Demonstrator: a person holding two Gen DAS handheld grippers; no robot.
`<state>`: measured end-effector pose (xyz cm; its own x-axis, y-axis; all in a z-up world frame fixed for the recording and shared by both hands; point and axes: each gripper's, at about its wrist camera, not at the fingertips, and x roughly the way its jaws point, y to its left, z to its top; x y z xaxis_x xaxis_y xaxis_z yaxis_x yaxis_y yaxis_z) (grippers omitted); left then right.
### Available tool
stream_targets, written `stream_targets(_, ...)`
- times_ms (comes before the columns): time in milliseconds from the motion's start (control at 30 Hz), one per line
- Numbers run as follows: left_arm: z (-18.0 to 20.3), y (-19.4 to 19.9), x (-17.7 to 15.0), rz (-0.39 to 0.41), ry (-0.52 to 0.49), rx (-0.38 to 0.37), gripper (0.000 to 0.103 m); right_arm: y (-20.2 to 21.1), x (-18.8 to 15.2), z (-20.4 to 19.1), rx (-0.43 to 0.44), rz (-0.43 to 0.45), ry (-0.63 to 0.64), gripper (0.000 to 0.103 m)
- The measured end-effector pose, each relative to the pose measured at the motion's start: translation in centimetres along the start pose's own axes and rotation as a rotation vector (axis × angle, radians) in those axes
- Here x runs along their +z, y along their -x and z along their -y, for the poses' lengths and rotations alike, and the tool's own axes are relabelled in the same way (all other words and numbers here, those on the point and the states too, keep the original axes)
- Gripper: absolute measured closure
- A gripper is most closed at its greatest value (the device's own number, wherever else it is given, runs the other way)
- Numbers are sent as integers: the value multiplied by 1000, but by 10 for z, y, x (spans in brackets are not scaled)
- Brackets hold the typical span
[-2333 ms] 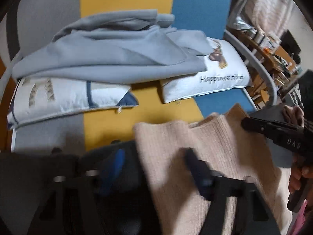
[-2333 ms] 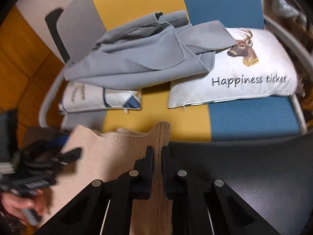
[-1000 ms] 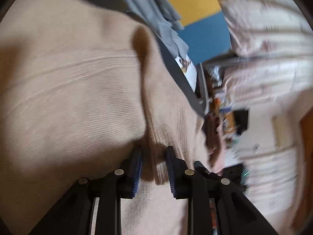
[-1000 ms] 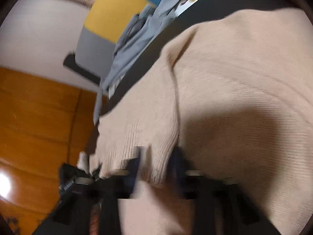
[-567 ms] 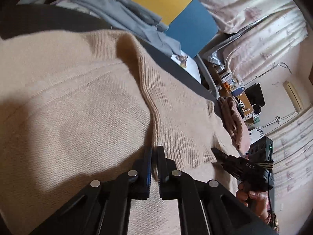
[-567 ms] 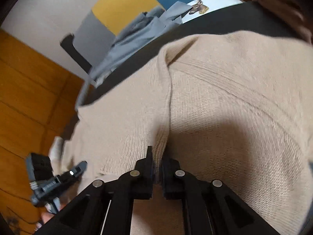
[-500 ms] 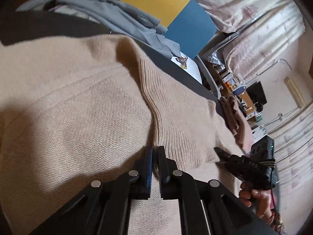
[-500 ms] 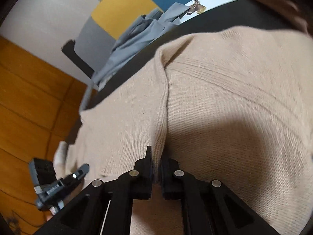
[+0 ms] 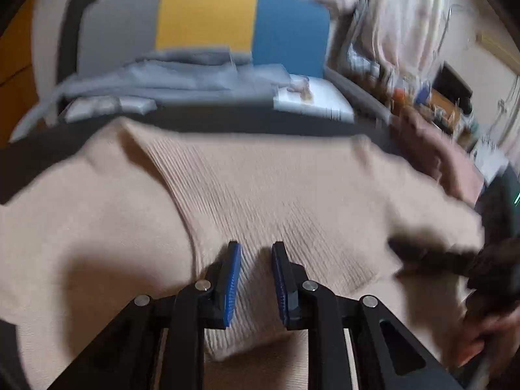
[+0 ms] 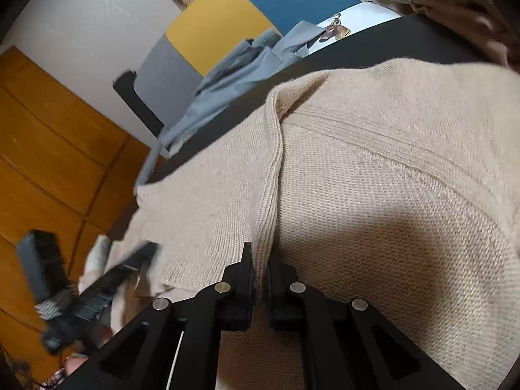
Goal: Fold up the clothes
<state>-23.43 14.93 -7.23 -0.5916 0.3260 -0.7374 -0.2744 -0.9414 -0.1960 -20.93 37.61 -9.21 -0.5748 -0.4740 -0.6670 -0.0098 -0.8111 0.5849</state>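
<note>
A beige knit sweater [image 9: 266, 191] lies spread over a dark tabletop [image 9: 39, 159]. My left gripper [image 9: 256, 260] hovers just above its ribbed band, blue pads [image 9: 232, 276] apart, gripping nothing. My right gripper [image 10: 260, 266] is shut on the sweater's ribbed edge [image 10: 271, 195], which runs away from the jaws across the sweater [image 10: 390, 195]. Each gripper shows blurred in the other's view: the right gripper [image 9: 435, 256] at the right, the left gripper [image 10: 130, 266] at the lower left.
Behind the table stands a sofa [image 9: 208, 16] with a grey, yellow and blue back. On it are a crumpled grey garment [image 9: 169, 78] and white pillows [image 9: 318, 97]. A pink garment [image 10: 461, 3] lies at the table's right end. Orange wood panelling [image 10: 48, 149] is on the left.
My left gripper has opened and let go of the ribbed edge, and its view has swung toward the sofa. The right gripper stays shut on the sweater's edge.
</note>
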Motion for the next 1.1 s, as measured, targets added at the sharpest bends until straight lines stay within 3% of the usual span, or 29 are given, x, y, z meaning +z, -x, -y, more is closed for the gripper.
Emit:
stream_targets(67, -5, 0, -1, 11, 22, -28, 83, 14, 10, -9, -74, -9, 54, 90)
stream_targets(200, -11, -4, -5, 24, 50, -64, 83, 33, 50, -33, -180, 150, 171, 90)
stream_targets(367, -12, -1, -8, 35, 49, -70, 83, -24, 106, -56, -241, 93, 256, 90)
stream_targets(467, -15, -3, -7, 41, 68, -95, 84, -47, 120, -36, -311, 33, 243, 90)
stream_targets(500, -16, -3, -8, 43, 70, -100, 84, -49, 120, -20, -343, 26, 227, 96)
stream_targets(600, -17, -5, -8, 48, 75, -115, 84, -44, 120, 8, -359, 85, 171, 100)
stream_targets(700, -19, -5, -8, 56, 86, -130, 84, -39, 122, 4, -393, 97, 131, 97)
stream_targets(767, -19, -6, -9, 61, 87, -132, 84, -36, 120, -17, -353, 98, 169, 91)
stream_targets(867, -20, -5, -10, 66, 83, -130, 84, -41, 113, -71, -172, 81, 329, 91)
stream_targets(933, -21, -5, -10, 67, 87, -135, 84, -60, 110, -113, -78, -9, 439, 91)
stream_targets(1100, -23, -5, -11, 71, 99, -151, 84, -124, 107, -163, 15, -202, 542, 91)
